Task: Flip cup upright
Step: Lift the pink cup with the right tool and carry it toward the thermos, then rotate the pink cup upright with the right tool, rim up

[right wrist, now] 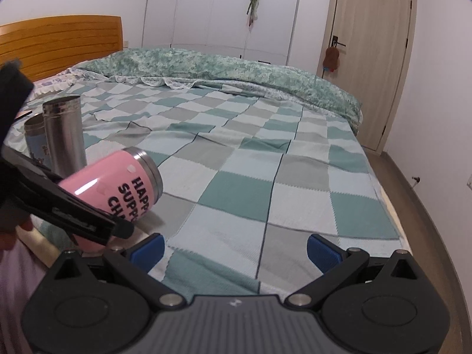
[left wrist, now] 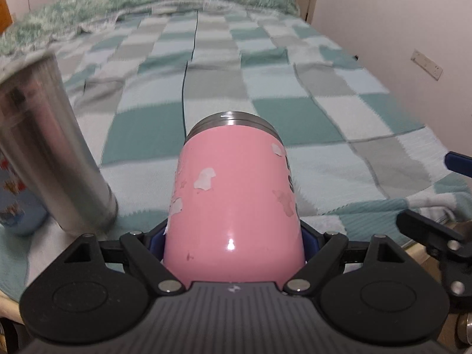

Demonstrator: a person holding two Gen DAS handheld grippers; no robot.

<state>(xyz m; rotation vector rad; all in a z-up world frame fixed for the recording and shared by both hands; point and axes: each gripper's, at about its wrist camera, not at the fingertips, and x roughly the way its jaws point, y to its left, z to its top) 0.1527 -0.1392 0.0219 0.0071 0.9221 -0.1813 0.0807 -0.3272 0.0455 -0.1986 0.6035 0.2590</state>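
A pink cup (left wrist: pixel 233 194) with black lettering and a steel threaded rim is held in my left gripper (left wrist: pixel 234 242). The blue pads are shut on its lower body. In the right wrist view the pink cup (right wrist: pixel 118 185) hangs tilted above the checked blanket, rim pointing right and slightly up, with my left gripper (right wrist: pixel 79 218) clamped on its base end. My right gripper (right wrist: pixel 234 250) is open and empty above the blanket's near edge, to the right of the cup.
A tall steel tumbler (right wrist: pixel 63 131) stands upright on the bed at the left, also in the left wrist view (left wrist: pixel 50 150). A blue patterned cup (right wrist: pixel 34 138) stands beside it. A checked blanket (right wrist: pixel 265 162) covers the bed; a green duvet (right wrist: pixel 224 67) lies at the back.
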